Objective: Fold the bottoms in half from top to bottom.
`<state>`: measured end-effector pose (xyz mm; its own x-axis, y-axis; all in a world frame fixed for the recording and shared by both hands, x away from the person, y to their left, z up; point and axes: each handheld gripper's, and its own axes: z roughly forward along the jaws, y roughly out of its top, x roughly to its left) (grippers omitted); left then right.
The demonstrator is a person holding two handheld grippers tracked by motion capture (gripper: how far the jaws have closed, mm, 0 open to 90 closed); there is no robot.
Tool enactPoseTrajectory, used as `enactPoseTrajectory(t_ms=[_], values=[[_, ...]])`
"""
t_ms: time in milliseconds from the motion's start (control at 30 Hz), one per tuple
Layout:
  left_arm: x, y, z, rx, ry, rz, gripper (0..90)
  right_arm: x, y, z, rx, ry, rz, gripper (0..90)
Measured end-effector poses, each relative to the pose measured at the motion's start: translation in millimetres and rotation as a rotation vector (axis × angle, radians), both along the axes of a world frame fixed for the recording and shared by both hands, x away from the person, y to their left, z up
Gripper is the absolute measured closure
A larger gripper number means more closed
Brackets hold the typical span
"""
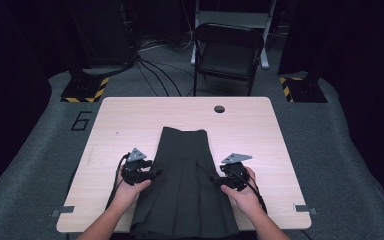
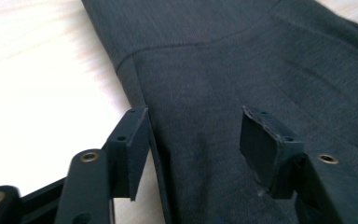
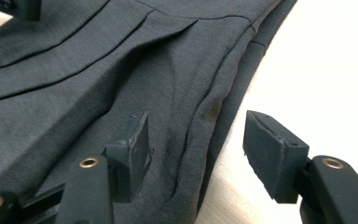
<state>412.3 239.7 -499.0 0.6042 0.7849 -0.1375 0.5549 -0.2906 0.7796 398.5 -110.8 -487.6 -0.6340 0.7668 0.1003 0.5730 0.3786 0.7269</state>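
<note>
The left hand (image 1: 130,189) is reaching in from the bottom edge, forearm angling up and inward, and is holding the left gripper (image 1: 152,174) level at the skirt's (image 1: 185,185) left edge, pointing right. In the left gripper view its jaws are standing apart, straddling that edge without pressing it. The skirt is lying flat in the middle of the table (image 1: 130,120), waistband away from the person, hem at the near edge. The right hand (image 1: 244,192) is mirroring the pose, holding the right gripper (image 1: 214,177) at the skirt's right edge, pointing left. Its jaws are standing open too, one over the cloth and one over bare wood.
</note>
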Motion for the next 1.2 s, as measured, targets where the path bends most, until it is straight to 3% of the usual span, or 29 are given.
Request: enactPoseTrajectory(t_ms=[300, 400, 533, 633, 833, 1000, 1200], values=[[9.6, -3.0, 10.1, -0.018, 0.041, -0.009, 46.2, 4.2, -0.3, 3.9, 0.051, 0.032, -0.015, 49.8], [14.9, -4.9, 13.0, -0.023, 0.048, -0.006, 46.6, 7.9, 1.3, 5.6, 0.041, 0.037, -0.005, 49.8], [23.3, -4.7, 17.5, -0.028, 0.043, -0.007, 46.3, 11.6, 5.1, 8.0, 0.025, 0.058, 0.025, 51.3], [29.8, -5.0, 22.0, -0.037, 0.035, 0.009, 46.3, 13.3, 8.8, 9.3, 0.012, 0.049, 0.036, 52.2], [40.4, -7.3, 26.1, -0.046, 0.023, 0.032, 47.1, 16.0, 14.3, 9.7, 0.036, 0.036, 0.008, 55.1], [48.6, -8.8, 23.0, -0.047, 0.031, 0.050, 47.3, 15.6, 18.0, 0.9, -0.001, 0.003, 0.020, 62.4], [59.1, -14.4, 20.2, -0.034, 0.035, 0.071, 45.8, 20.4, 18.3, -7.8, -0.042, 0.000, 0.004, 72.3]])
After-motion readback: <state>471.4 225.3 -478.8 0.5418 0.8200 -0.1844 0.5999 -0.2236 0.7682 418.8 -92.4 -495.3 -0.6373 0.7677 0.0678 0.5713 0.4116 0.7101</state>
